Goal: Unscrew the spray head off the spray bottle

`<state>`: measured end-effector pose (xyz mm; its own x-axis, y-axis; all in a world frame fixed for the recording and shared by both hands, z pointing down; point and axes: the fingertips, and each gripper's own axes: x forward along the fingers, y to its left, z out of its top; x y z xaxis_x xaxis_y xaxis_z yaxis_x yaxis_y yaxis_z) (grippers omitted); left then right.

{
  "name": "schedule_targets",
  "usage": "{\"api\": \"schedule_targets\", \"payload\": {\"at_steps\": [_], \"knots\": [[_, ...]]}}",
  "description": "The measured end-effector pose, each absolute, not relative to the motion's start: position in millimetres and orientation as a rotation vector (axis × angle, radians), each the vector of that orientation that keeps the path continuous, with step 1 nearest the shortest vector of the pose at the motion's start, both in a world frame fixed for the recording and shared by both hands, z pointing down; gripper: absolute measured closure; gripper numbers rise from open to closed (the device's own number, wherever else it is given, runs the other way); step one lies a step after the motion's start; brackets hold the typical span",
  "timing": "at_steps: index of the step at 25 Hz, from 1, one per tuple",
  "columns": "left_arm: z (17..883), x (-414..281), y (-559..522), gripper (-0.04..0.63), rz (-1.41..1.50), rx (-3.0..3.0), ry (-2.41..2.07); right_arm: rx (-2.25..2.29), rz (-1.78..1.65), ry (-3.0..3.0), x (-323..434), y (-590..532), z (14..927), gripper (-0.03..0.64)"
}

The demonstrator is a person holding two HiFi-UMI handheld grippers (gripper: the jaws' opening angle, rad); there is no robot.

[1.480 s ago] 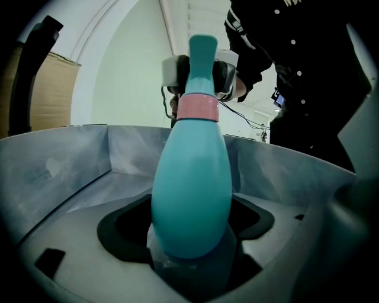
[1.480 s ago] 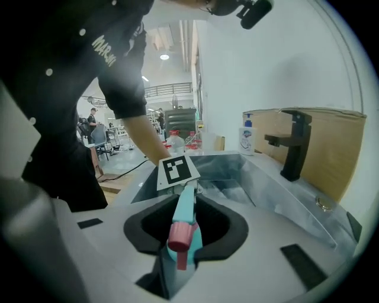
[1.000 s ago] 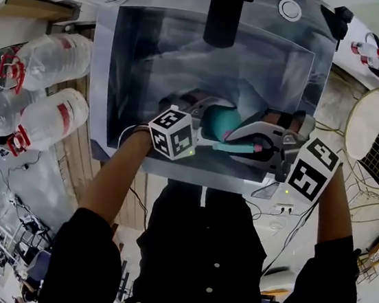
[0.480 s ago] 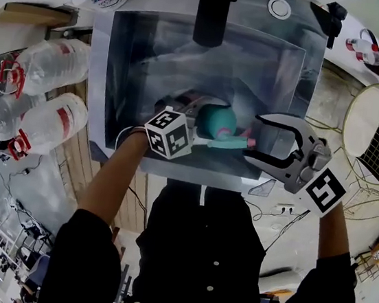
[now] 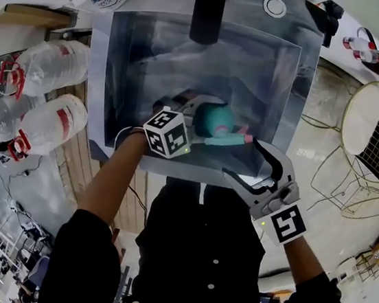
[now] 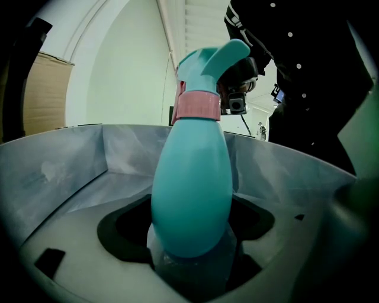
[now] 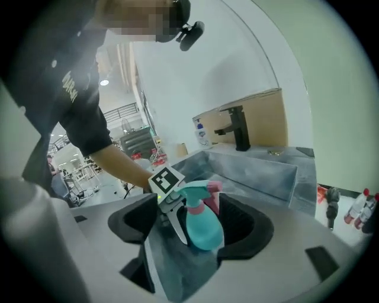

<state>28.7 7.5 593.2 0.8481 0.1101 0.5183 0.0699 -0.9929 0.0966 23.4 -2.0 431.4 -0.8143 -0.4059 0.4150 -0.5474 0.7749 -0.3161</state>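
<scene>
Your left gripper (image 5: 202,121) clamps the spray bottle (image 5: 219,118) inside the sink (image 5: 98,80), while your right gripper (image 5: 242,160), jaws just opened wide and empty, hangs at its near rim.

probably a workshop hall: steel sink (image 5: 98,66), black tap (image 5: 210,8), big water jugs (image 5: 52,60) alongside.

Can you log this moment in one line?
left gripper: shut on spray bottle | right gripper: open, empty, jaws just opened | spray head: attached

Spray bottle (image 6: 192,189) is seen in teal w/ pink collar (image 6: 199,106); sink (image 5: 282,76) in dull grey; marker cube (image 5: 166,134) patterned w/ blk-&-wht squares; faucet (image 5: 208,8) blk.
</scene>
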Motion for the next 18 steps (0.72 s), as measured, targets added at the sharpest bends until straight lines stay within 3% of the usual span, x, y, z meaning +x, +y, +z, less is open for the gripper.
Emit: {"api": "schedule_targets", "payload": {"at_steps": [18], "knots": [[592.2, 33.2, 2.7, 0.204, 0.858, 2.921, 0.107, 0.731, 0.444, -2.515, -12.9, -8.7, 458.0, 0.256]]}}
